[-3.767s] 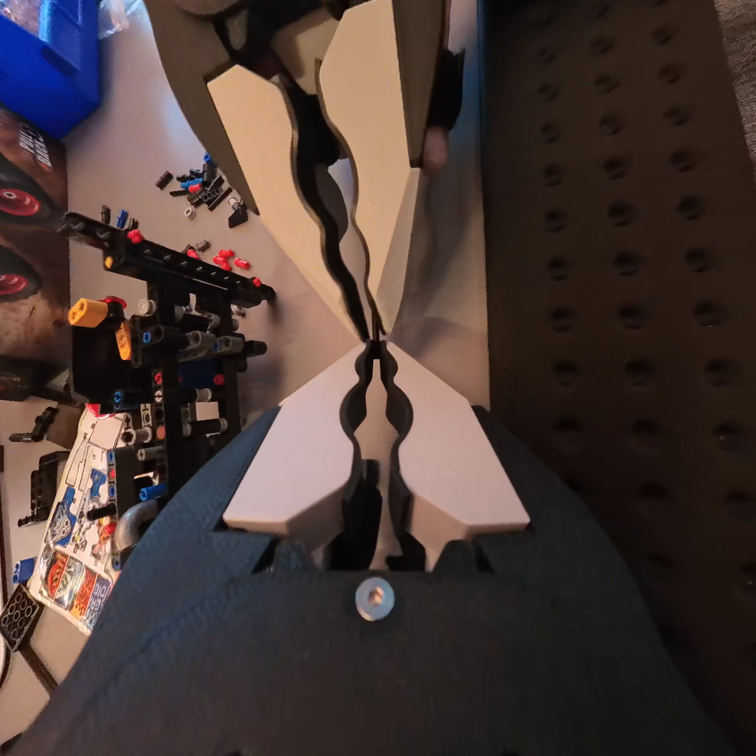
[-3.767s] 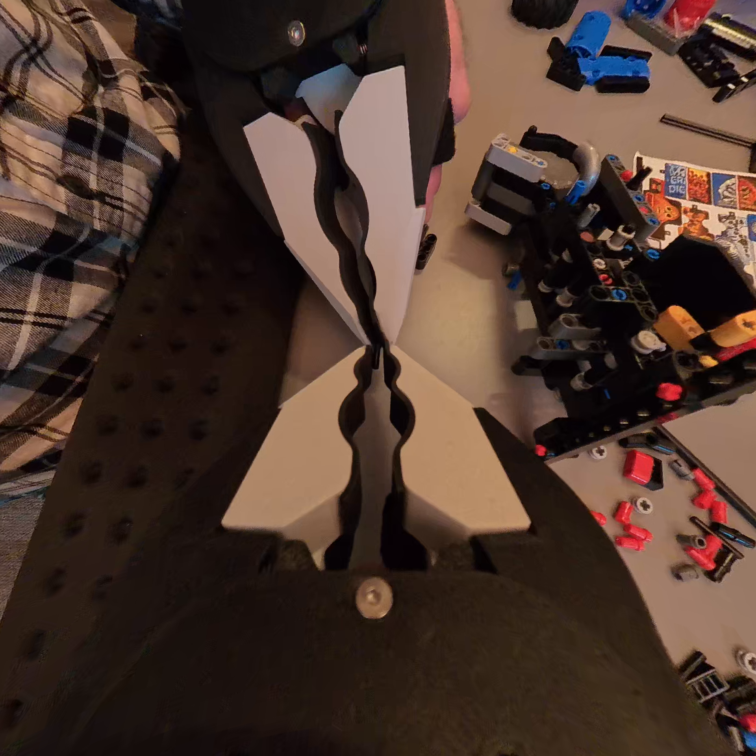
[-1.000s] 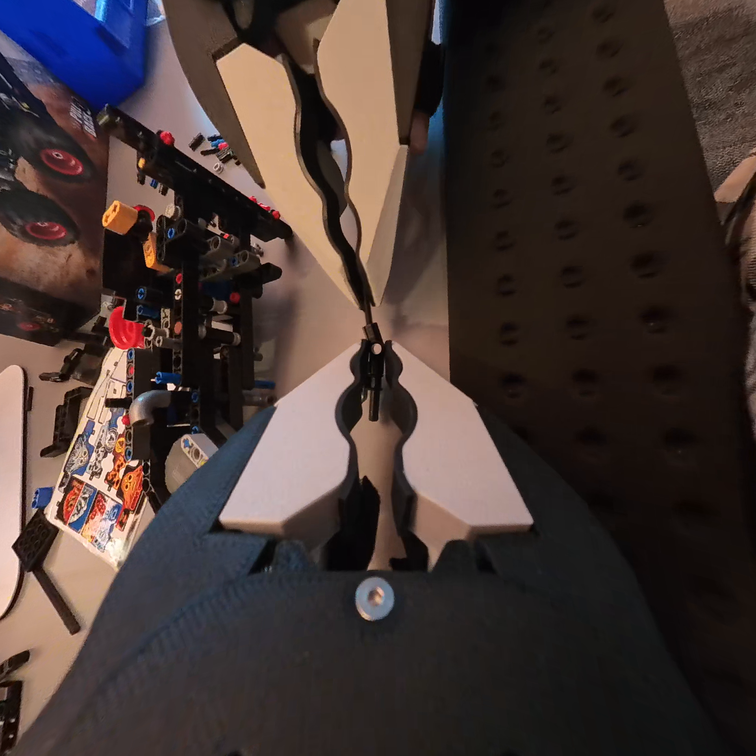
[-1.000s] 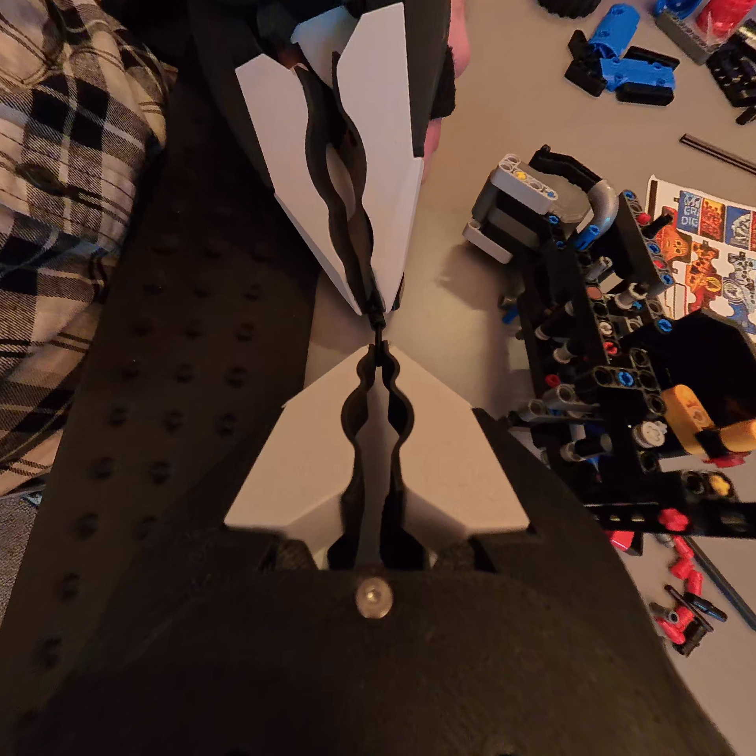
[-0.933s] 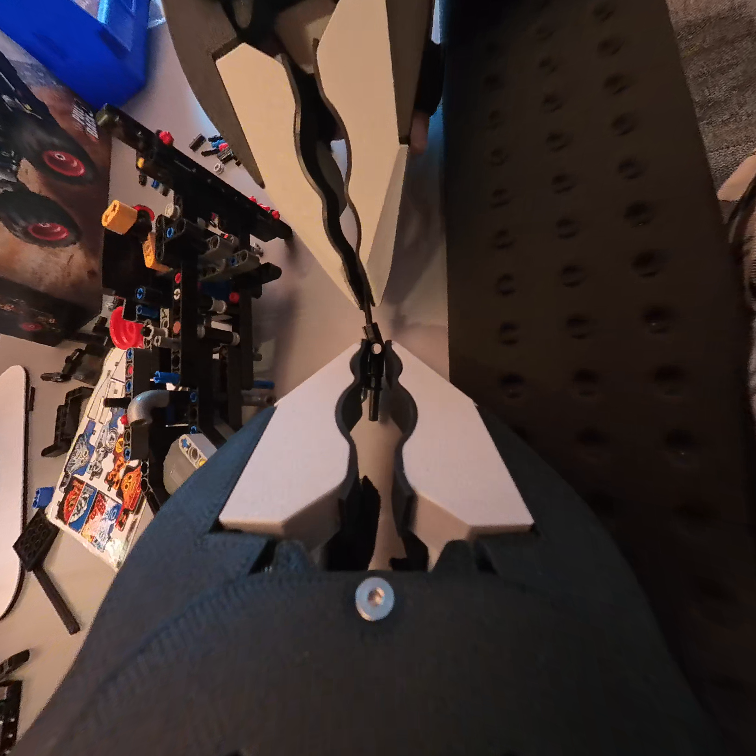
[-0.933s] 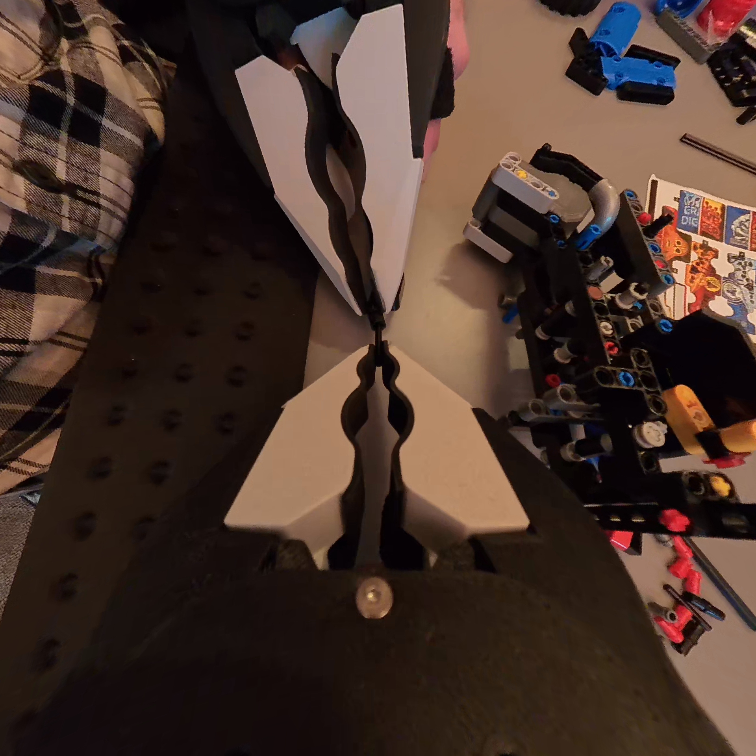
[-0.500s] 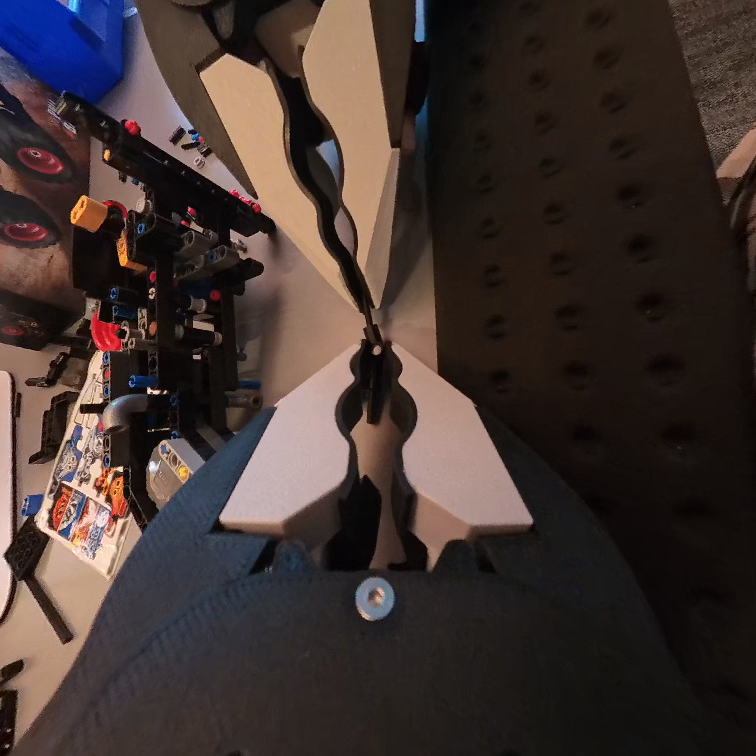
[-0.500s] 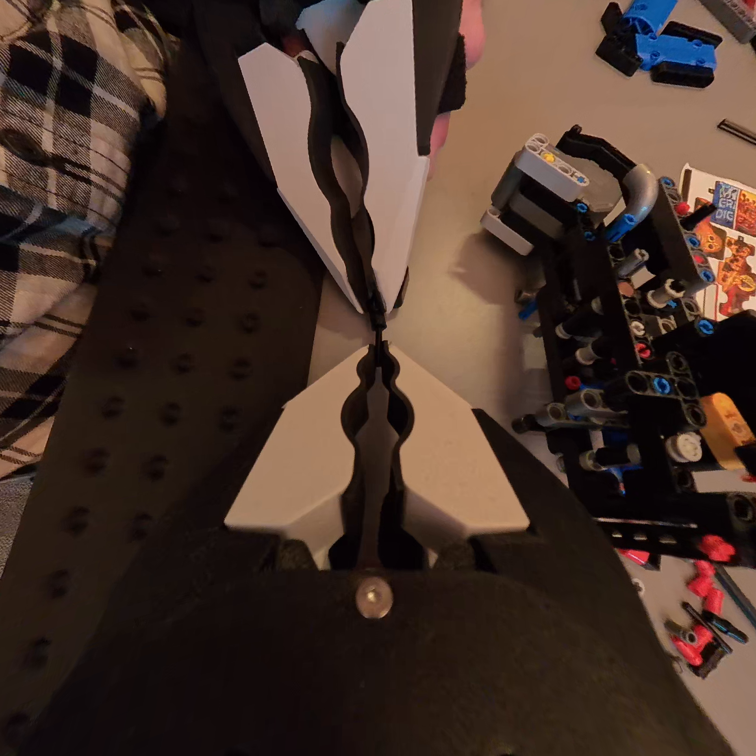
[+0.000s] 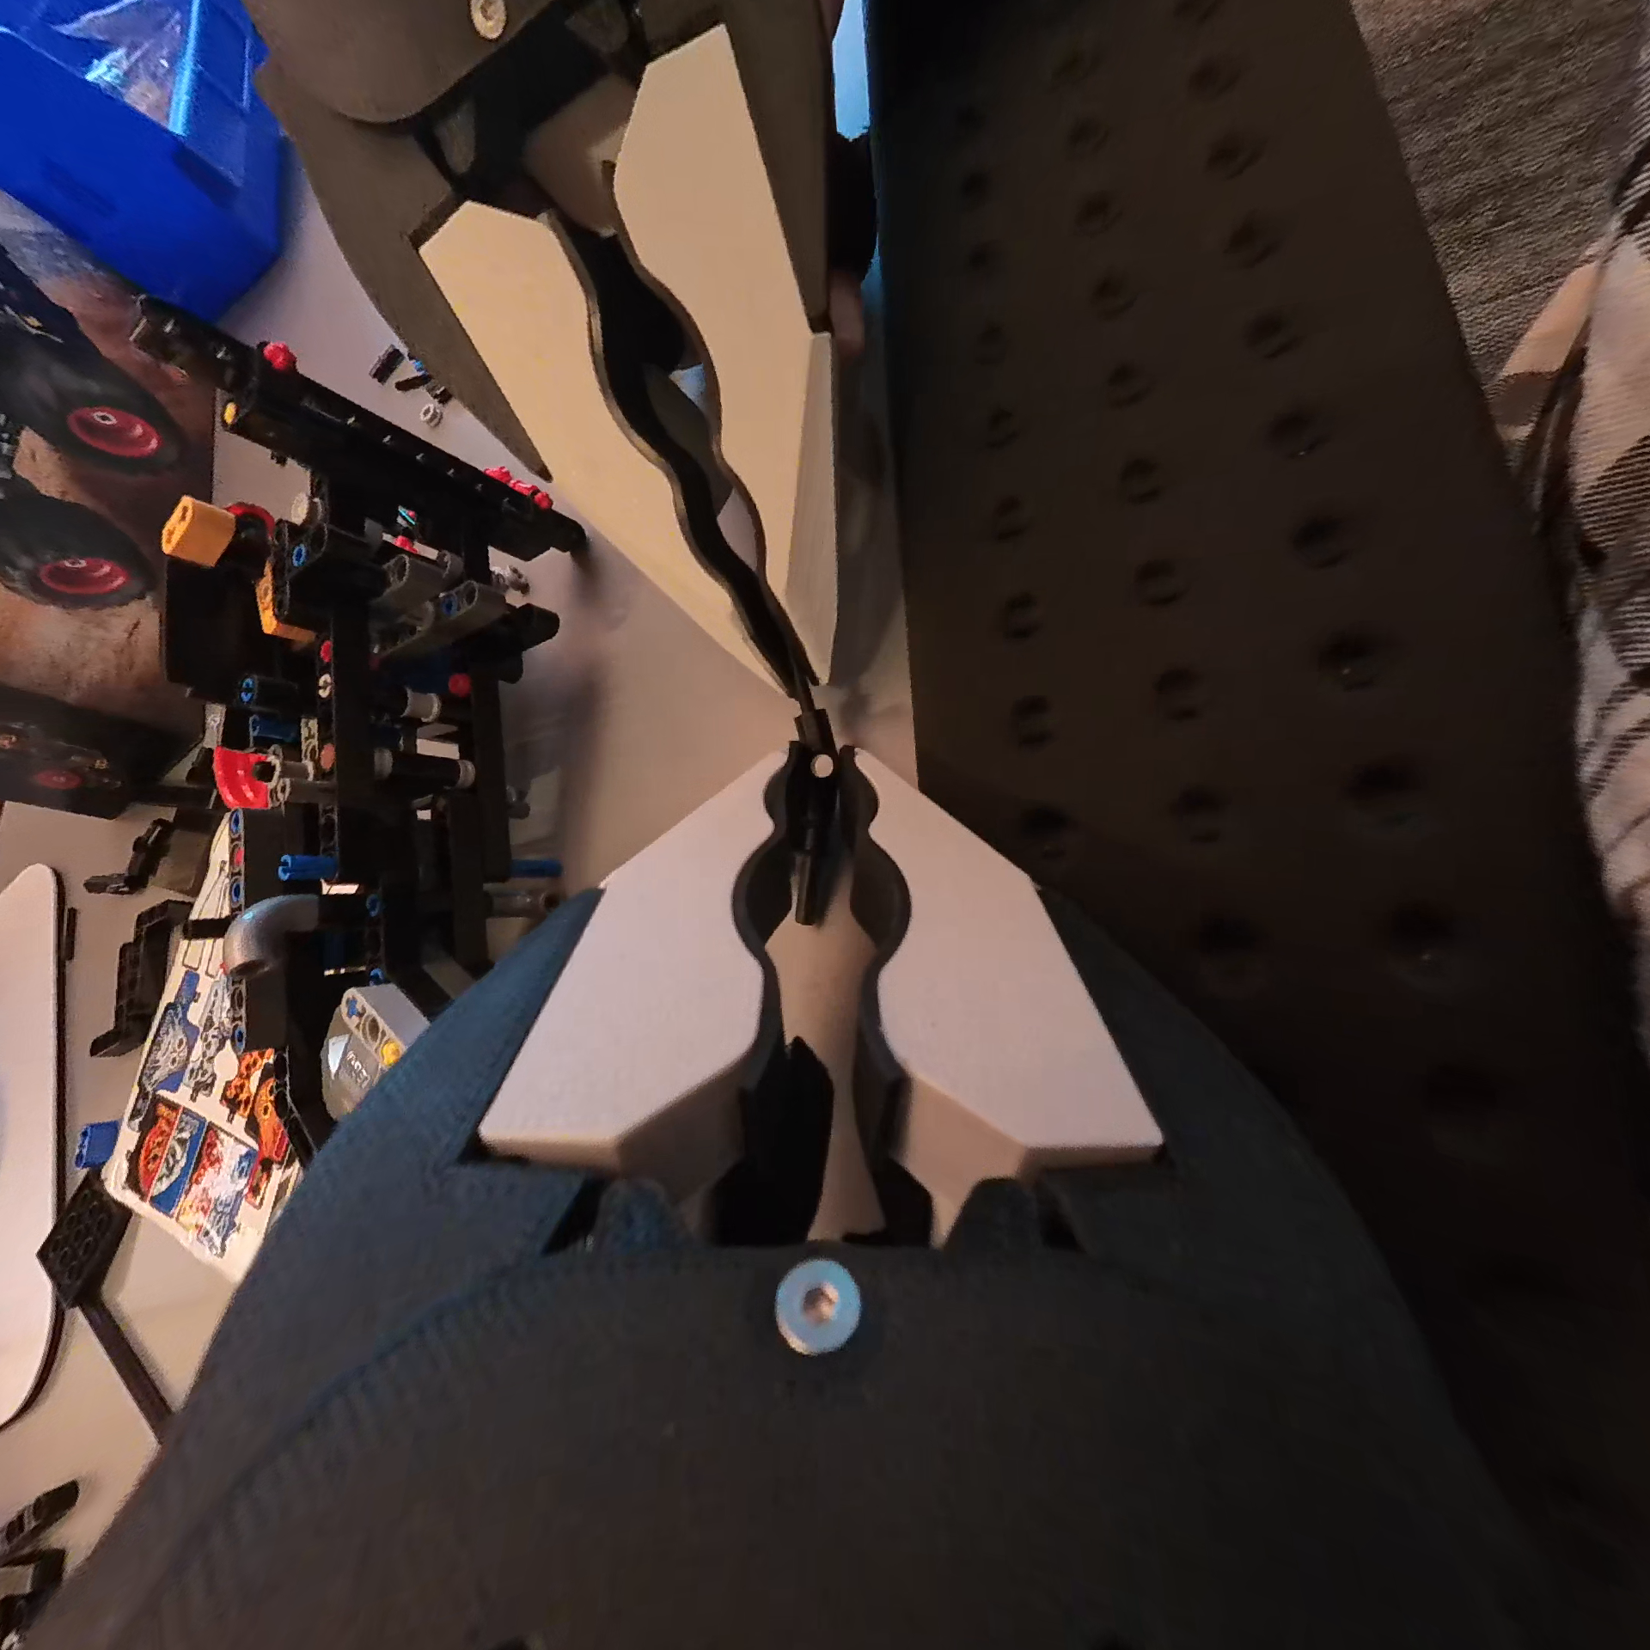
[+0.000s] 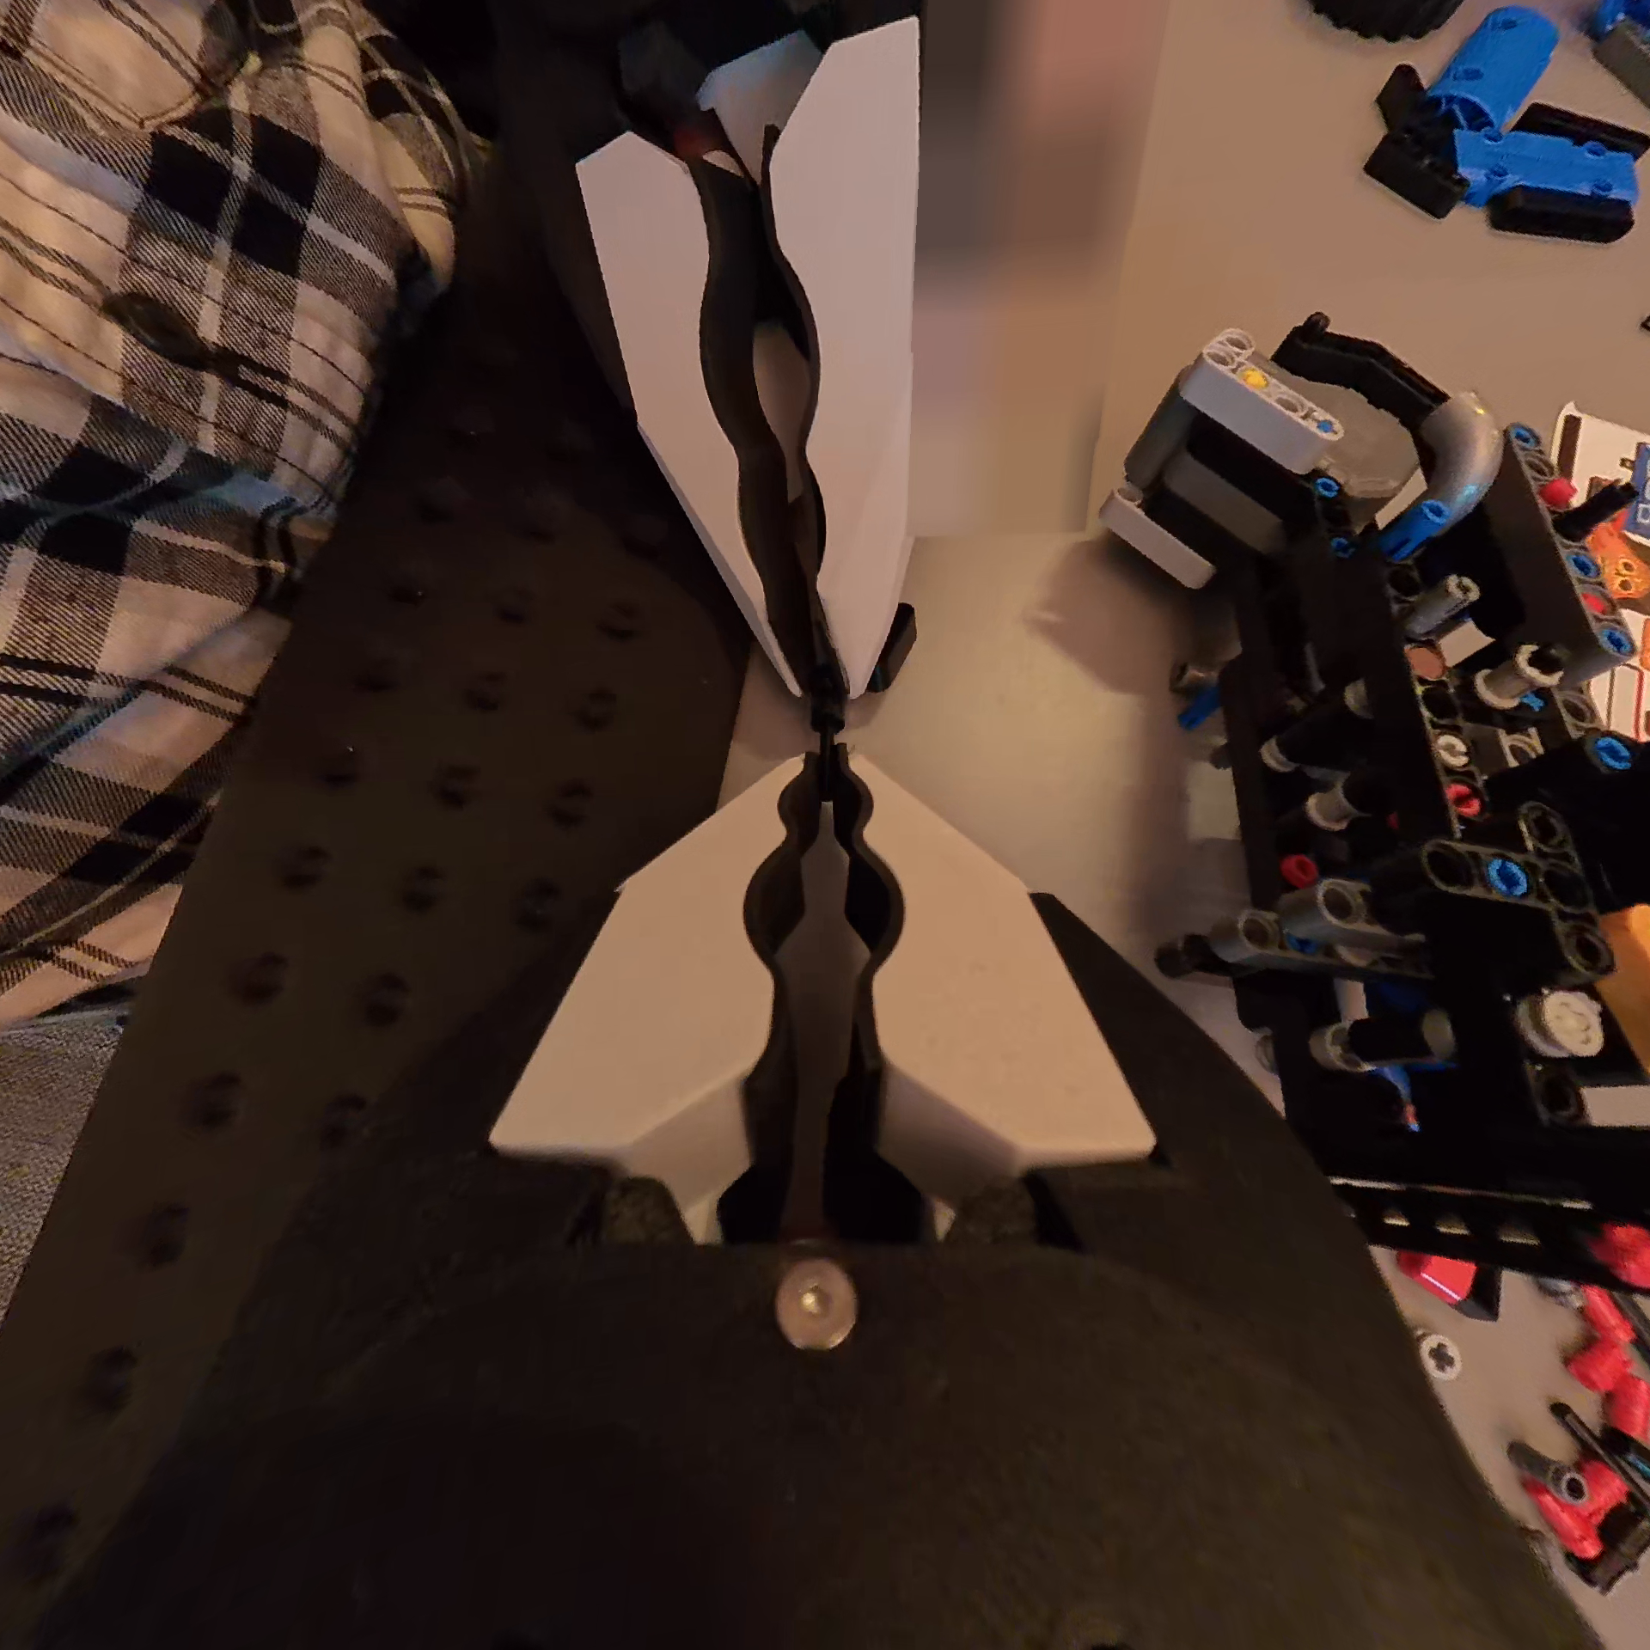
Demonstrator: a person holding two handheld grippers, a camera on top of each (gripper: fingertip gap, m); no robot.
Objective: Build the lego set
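My left gripper [image 9: 814, 759] is shut on a small black Lego connector [image 9: 811, 848] that lies between its pads. My right gripper [image 9: 808, 680] comes in from above, tip to tip with it, shut on a thin black pin [image 9: 806, 710] that meets the connector's end. In the right wrist view my right gripper [image 10: 829, 770] grips that pin [image 10: 827, 728], with the left gripper [image 10: 823, 683] opposite. The half-built black Lego chassis [image 9: 357, 643] lies on the grey table, to the left in the left wrist view and to the right [image 10: 1429, 804] in the right wrist view.
A dark perforated surface [image 9: 1205, 625] runs along the table edge, with plaid fabric [image 10: 134, 357] beyond. A blue bin [image 9: 134, 179], the set's box [image 9: 62, 500], a sticker sheet [image 9: 192, 1134], loose red pins [image 10: 1607, 1366] and blue and black parts [image 10: 1500, 134] lie around. My left and right fingertips are right by each other.
Both grippers have stayed shut and tip to tip. They have shifted slightly over the table. Since 3.8 s ago the black connector has come to show inside the left pads.
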